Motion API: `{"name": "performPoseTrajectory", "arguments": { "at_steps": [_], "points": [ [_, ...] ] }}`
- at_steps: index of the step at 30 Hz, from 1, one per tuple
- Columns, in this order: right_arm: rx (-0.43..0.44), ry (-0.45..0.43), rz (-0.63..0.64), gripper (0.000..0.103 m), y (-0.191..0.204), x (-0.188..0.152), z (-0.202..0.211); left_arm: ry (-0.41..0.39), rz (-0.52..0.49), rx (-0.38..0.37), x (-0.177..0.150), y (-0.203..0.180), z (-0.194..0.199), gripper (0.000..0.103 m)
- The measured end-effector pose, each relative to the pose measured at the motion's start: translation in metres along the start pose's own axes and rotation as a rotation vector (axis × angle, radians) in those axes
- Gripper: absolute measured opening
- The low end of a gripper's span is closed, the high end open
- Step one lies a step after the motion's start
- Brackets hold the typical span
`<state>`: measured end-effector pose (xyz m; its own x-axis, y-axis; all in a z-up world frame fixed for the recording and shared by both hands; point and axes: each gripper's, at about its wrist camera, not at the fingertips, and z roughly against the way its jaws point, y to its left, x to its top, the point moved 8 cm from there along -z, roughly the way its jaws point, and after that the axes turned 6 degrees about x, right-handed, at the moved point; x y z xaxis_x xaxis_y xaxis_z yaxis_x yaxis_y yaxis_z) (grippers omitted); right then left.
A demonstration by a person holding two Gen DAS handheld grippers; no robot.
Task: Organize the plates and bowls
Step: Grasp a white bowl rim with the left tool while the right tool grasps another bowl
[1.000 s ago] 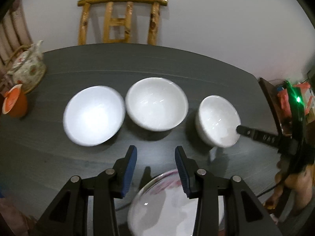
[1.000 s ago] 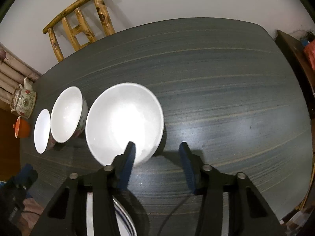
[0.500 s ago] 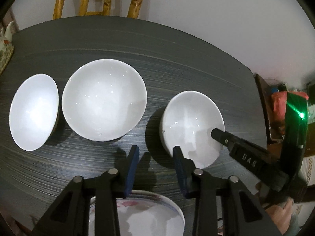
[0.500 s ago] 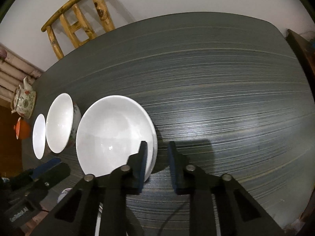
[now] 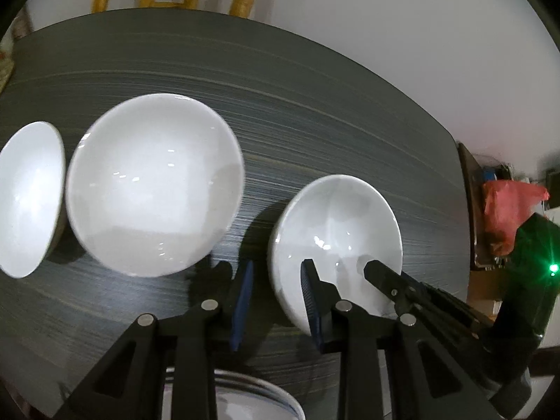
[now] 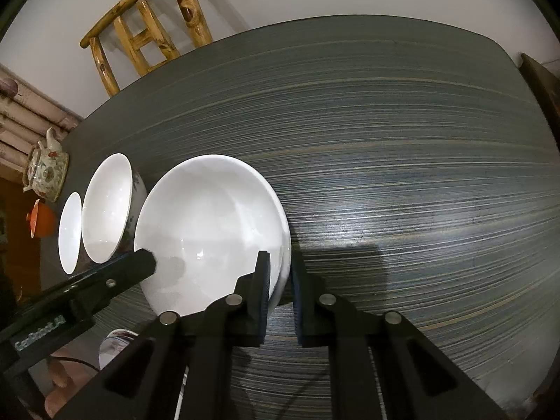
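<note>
Three white bowls stand in a row on the dark table (image 6: pixel 402 182). The right-hand bowl (image 5: pixel 336 231) (image 6: pixel 210 224) has a gripper on each side. My right gripper (image 6: pixel 280 290) is shut on its right rim, one pad inside and one outside. My left gripper (image 5: pixel 276 301) straddles its left rim, one pad inside the bowl and the other clear of the outer wall, with the jaws closing. One of the left gripper's fingers (image 6: pixel 140 262) shows at the bowl's left edge. The middle bowl (image 5: pixel 154 182) (image 6: pixel 108 206) and the left bowl (image 5: pixel 28 199) (image 6: pixel 70 231) stand untouched.
A plate (image 5: pixel 245 399) (image 6: pixel 115 343) lies at the near table edge under my left gripper. A floral teapot (image 6: pixel 45 171) and an orange cup (image 6: pixel 42 224) sit at the far left. A wooden chair (image 6: pixel 147 35) stands behind the table. A red bag (image 5: pixel 507 210) lies off the right side.
My right gripper has closed onto the right bowl's rim. My left gripper has moved right and down from the middle bowls to this bowl's left rim, its jaws narrowing.
</note>
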<state>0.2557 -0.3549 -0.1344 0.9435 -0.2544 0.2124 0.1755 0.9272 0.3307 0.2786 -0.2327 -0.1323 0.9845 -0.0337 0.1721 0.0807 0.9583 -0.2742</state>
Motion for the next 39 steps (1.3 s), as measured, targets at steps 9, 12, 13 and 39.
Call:
{"name": "performPoseTrajectory", "arguments": {
  "at_steps": [9,12,13,39],
  "points": [
    [-0.012,-0.005,0.011,0.011,-0.001,-0.002,0.003,0.02,-0.036,0.021,-0.003,-0.006,-0.012,0.014],
    [-0.015,-0.002,0.002,0.011,-0.003,-0.005,0.003,0.034,-0.058,0.02,-0.008,-0.013,-0.013,0.013],
    [-0.016,0.0,-0.002,0.011,-0.005,-0.007,0.004,0.039,-0.066,0.024,-0.011,-0.016,-0.013,0.013],
    [-0.061,0.012,-0.113,0.011,-0.091,-0.115,0.057,0.097,-0.272,0.049,-0.128,-0.103,-0.014,0.013]
  ]
}}
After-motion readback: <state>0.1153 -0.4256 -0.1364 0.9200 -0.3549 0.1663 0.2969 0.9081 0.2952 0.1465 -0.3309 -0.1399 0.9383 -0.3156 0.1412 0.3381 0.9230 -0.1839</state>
